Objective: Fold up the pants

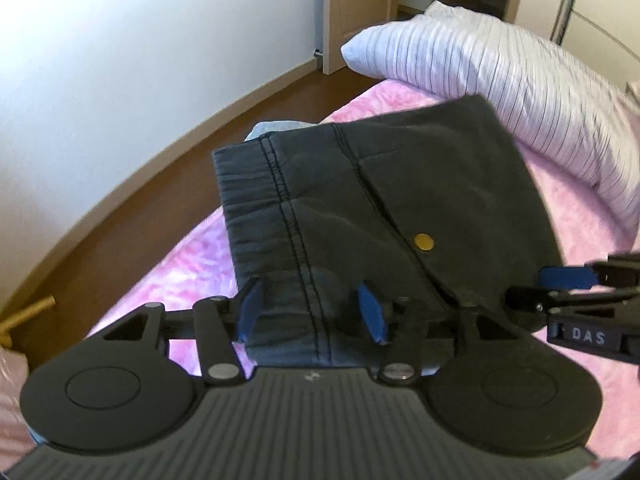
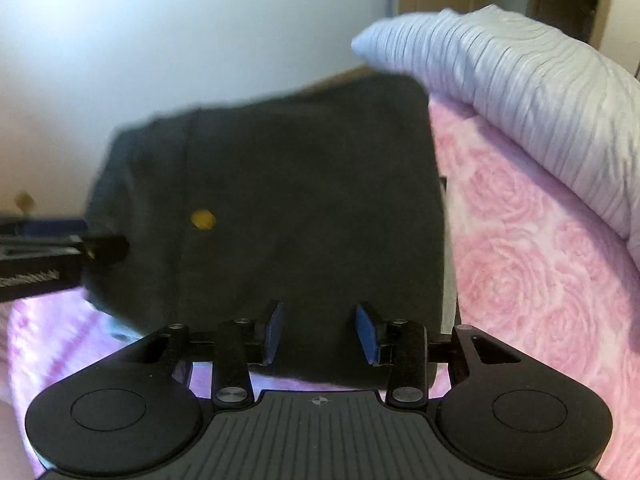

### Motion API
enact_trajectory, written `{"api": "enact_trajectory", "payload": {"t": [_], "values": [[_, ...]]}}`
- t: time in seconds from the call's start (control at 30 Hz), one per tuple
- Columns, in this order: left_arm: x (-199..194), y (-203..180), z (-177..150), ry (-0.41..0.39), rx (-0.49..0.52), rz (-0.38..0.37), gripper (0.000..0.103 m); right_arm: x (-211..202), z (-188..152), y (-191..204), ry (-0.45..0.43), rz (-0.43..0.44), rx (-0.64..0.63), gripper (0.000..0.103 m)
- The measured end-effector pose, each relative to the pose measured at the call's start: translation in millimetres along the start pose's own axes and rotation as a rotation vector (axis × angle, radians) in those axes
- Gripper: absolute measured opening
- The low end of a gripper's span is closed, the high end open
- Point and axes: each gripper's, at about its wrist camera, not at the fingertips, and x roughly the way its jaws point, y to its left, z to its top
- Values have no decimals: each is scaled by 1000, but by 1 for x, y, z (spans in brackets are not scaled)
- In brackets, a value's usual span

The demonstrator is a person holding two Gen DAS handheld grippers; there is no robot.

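Pink bed cover (image 1: 580, 216) — folded dark pants (image 1: 360, 184), striped pillow (image 1: 500, 80).

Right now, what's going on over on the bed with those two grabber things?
A person is folding dark pants on a pink blanket, with a handheld gripper in each hand. The pants lie folded into a compact rectangle beside a striped pillow. The left gripper and right gripper both sit at the near edge of the pants with jaws apart, pads not pressing the fabric, so nothing is held.
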Motion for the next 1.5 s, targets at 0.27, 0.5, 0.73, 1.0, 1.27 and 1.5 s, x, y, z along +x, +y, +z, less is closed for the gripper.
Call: {"api": "enact_trajectory", "payload": {"t": [0.27,0.5,0.73,1.0,1.27,1.5], "values": [[-115,-17,-4,-54,-13,4,66,-112,-21,14,-136,28,53,61],[-222,-47,-46,-86,-32,33,73,-220,-55,28,-185,65,84,68],[-321,-77,-115,-135,-47,72,82,-315,-109,39,-184,100,51,69],[-409,-120,-187,-181,-34,129,98,-407,-187,41,-189,114,-18,69],[-467,-159,-247,-224,-55,133,100,-470,-246,33,-208,115,-51,69],[-489,-172,-275,-207,-100,116,100,-496,-273,33,-205,131,-86,69]]}}
